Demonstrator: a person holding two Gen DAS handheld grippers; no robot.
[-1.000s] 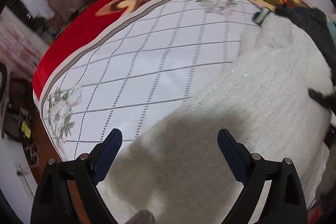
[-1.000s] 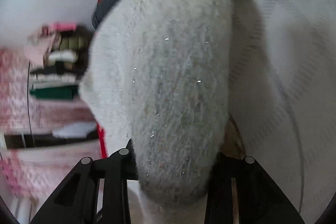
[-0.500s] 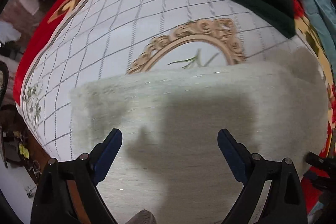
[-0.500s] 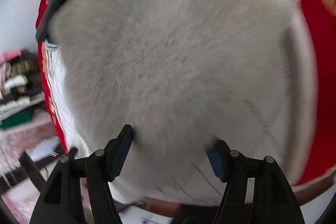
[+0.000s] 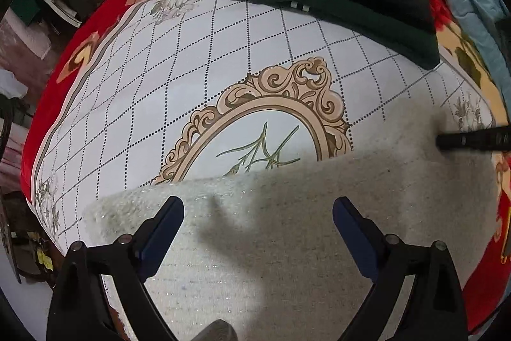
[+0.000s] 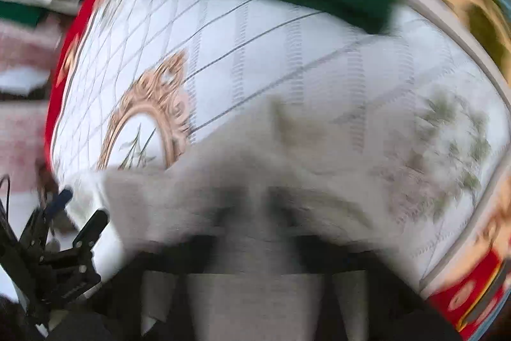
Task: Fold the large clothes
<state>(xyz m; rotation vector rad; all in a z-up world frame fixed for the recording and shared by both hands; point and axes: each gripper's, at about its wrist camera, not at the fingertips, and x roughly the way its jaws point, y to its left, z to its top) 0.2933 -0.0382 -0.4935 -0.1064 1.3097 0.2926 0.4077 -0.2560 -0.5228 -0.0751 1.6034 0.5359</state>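
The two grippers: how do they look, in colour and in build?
The left gripper has a black frame with silver rivets and dark blue pads on its fingers. The right gripper is badly blurred; only dark, black-looking parts show.

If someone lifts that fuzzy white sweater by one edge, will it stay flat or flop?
The fuzzy white sweater would probably flop: it lies limp on the bed cover. Its thick, hairy knit looks grippy rather than slippery. It is probably light for its size.
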